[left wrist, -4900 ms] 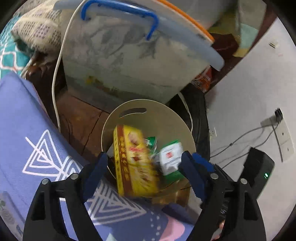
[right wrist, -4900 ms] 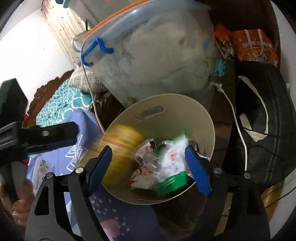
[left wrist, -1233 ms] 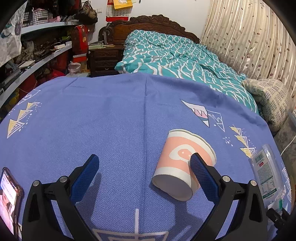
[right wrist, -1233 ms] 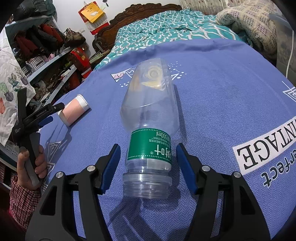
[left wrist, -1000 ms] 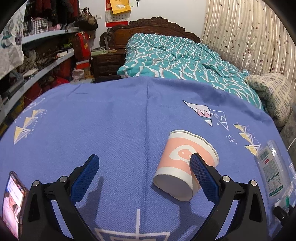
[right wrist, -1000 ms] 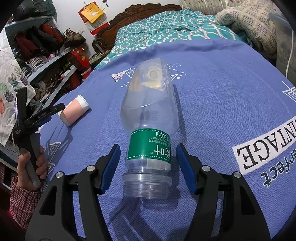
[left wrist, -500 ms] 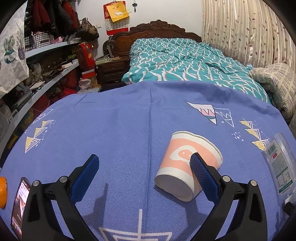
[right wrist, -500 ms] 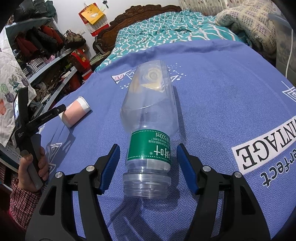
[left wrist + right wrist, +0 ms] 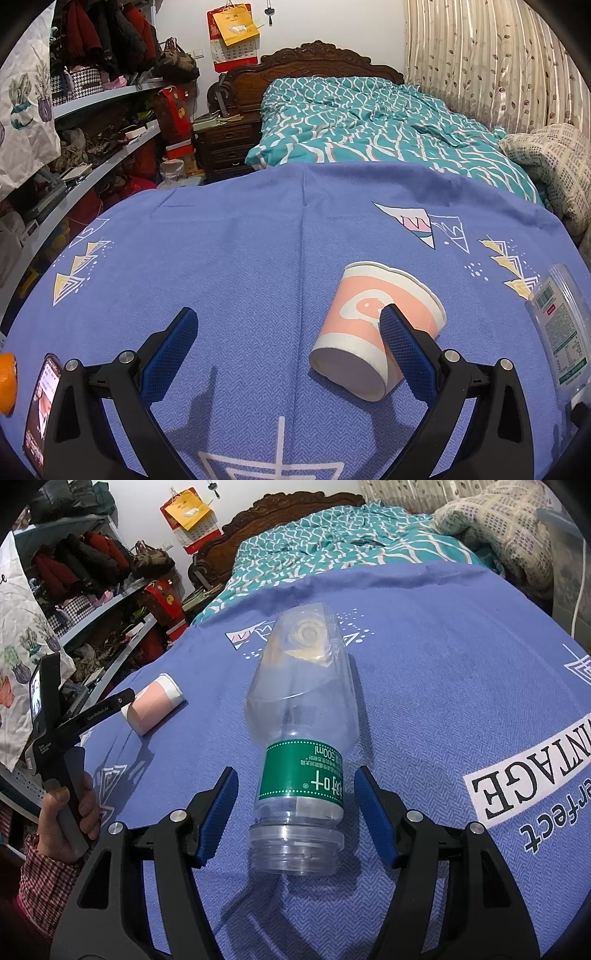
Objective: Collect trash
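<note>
A pink and white paper cup (image 9: 373,325) lies on its side on the blue tablecloth (image 9: 240,258), its base toward me. My left gripper (image 9: 288,332) is open and empty; its right finger (image 9: 402,343) overlaps the cup's right side. The cup also shows in the right wrist view (image 9: 155,703). A clear plastic bottle with a green label (image 9: 301,746) lies on the cloth, base toward me. My right gripper (image 9: 295,808) is open, with its fingers on either side of the bottle's base and a gap on each side. The bottle shows at the right edge of the left wrist view (image 9: 561,328).
A phone (image 9: 40,406) and an orange (image 9: 7,380) lie at the cloth's left edge. A bed with a teal quilt (image 9: 369,122) stands beyond the table. Cluttered shelves (image 9: 92,122) run along the left. The left gripper and the hand holding it show in the right wrist view (image 9: 66,738).
The left wrist view has tilted up a little, showing more of the room and bed; the cup stays at the right finger. The right gripper and bottle have barely moved.
</note>
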Demonstrator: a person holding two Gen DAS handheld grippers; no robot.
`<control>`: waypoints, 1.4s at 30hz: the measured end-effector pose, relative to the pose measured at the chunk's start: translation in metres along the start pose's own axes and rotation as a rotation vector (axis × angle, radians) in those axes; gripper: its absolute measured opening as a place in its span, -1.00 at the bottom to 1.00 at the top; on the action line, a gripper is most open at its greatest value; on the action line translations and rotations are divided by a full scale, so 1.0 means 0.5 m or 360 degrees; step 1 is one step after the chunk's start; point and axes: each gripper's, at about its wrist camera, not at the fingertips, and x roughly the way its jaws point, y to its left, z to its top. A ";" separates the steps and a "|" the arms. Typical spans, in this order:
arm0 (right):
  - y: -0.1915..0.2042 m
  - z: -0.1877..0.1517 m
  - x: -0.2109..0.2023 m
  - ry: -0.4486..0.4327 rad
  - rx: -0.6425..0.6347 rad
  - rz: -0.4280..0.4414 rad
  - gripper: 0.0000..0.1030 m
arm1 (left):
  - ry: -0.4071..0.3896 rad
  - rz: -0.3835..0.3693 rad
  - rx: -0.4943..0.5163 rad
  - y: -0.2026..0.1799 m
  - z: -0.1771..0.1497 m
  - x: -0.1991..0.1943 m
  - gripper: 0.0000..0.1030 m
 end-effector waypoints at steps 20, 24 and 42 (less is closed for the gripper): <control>-0.003 -0.001 0.000 0.0000 0.0007 0.0000 0.36 | -0.0007 -0.0028 0.0025 -0.005 0.001 -0.007 0.85; -0.002 -0.001 0.000 0.0000 0.0008 0.0000 0.36 | -0.0010 -0.0030 0.0027 -0.006 0.002 -0.006 0.84; -0.001 -0.002 -0.001 -0.0002 0.0009 -0.0002 0.36 | -0.0016 -0.0110 0.0061 -0.009 0.006 -0.007 0.84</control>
